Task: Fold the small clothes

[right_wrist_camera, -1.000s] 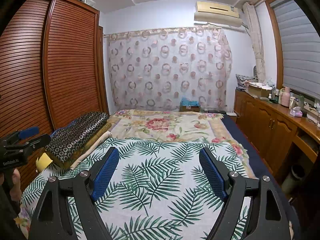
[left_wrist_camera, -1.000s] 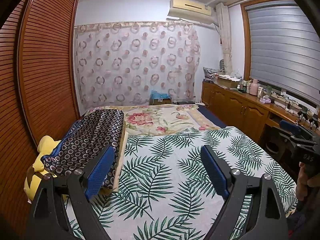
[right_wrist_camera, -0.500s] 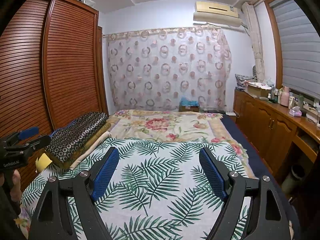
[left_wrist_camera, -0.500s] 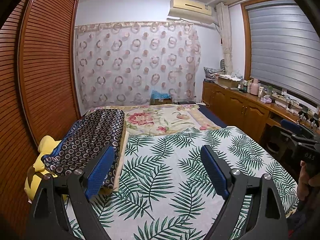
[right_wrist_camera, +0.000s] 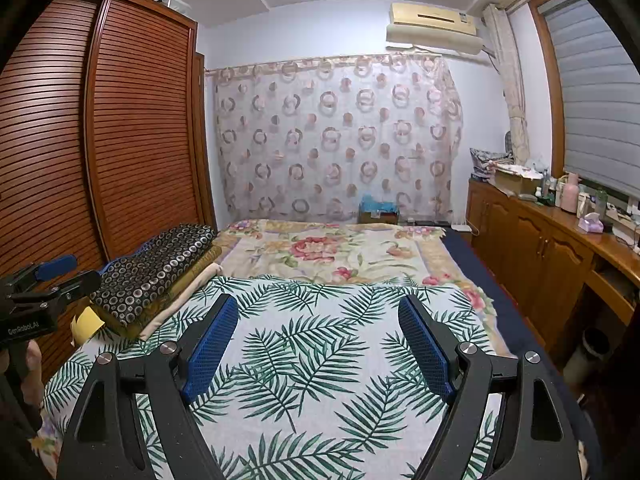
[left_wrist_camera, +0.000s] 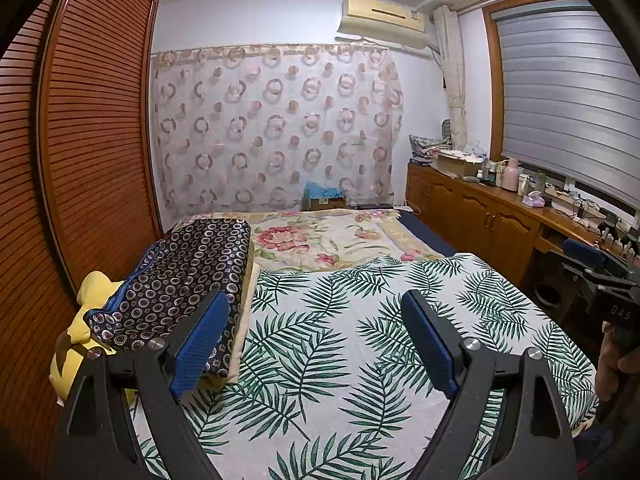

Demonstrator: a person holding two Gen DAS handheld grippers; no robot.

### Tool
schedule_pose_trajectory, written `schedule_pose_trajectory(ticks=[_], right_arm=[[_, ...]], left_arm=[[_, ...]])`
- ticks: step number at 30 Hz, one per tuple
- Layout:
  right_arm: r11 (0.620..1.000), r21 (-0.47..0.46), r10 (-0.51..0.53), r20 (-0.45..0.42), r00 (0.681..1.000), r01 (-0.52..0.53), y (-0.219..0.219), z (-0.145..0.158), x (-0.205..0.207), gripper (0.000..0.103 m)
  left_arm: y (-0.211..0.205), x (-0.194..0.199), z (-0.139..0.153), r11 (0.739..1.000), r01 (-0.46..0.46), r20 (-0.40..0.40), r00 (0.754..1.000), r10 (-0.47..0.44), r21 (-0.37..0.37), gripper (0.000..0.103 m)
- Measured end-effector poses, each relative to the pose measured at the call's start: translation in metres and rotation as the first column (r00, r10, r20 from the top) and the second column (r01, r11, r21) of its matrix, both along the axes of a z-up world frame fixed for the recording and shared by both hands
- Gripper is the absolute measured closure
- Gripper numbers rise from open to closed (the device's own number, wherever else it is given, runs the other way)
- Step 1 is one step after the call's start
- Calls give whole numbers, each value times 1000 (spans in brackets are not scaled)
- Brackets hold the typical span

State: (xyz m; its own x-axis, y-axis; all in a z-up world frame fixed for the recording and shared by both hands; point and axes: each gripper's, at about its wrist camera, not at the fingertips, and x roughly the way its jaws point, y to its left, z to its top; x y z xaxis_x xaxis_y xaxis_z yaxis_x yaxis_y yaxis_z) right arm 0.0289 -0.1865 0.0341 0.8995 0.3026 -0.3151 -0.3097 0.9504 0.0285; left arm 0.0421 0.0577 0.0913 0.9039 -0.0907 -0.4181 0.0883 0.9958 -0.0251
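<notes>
1. Left wrist view: the left gripper (left_wrist_camera: 314, 328) filled the lower frame, its fingers spread wide and holding nothing, above a palm-leaf sheet (left_wrist_camera: 344, 320). At centre left lay a stack of folded cloth (left_wrist_camera: 180, 276) with a dark ring-patterned piece on top; a yellow cloth (left_wrist_camera: 86, 320) lay beside it. The right gripper (left_wrist_camera: 600, 276) showed at the right edge.

2. Right wrist view: the right gripper (right_wrist_camera: 318, 336) was likewise spread wide and empty. The stack (right_wrist_camera: 156, 272) lay at centre left.

3. Judgement: no loose small garment was visible, so the scene fitted either a garment yet to be fetched or folding finished. Any fold would go best with the garment flat on the sheet, both grippers pinching matching corners.
</notes>
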Motion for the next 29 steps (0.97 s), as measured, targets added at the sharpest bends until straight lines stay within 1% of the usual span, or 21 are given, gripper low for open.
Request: schedule_pose_trajectory(ticks=[29], right_arm=[[1000, 0, 3, 4, 1000, -3, -7, -1, 1, 19]], left_arm=[[0, 0, 0, 1000, 0, 3, 1000, 0, 0, 15]])
